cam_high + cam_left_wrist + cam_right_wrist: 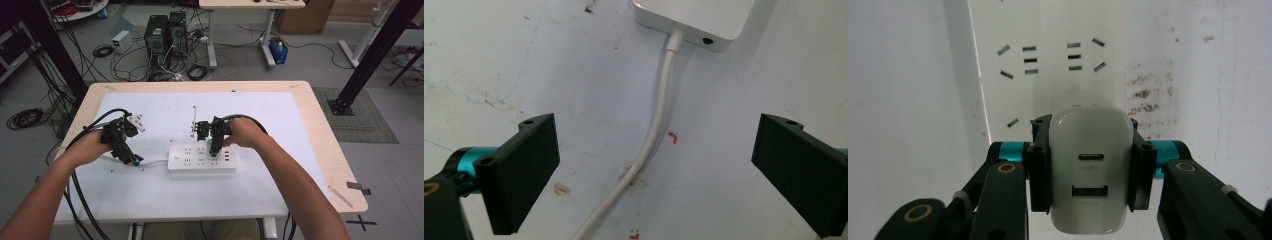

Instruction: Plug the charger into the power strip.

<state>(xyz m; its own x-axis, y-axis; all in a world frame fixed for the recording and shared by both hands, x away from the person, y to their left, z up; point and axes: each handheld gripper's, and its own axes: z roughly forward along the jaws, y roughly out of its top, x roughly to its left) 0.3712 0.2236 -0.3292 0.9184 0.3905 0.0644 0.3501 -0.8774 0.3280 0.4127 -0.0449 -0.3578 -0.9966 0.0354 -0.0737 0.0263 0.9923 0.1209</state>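
A white power strip lies on the white mat, its cord running off to the left. My right gripper points down at the strip and is shut on a white USB charger, whose two ports face the camera. Below the charger lie the socket holes of the strip. I cannot tell whether the charger's prongs are in a socket. My left gripper hangs open just above the mat, one jaw on each side of the cord, near the strip's end. In the high view the left gripper sits left of the strip.
A small white adapter lies by the left hand. A thin white stick rests behind the strip. The white mat covers most of the wooden table. Computer towers and cables stand on the floor beyond.
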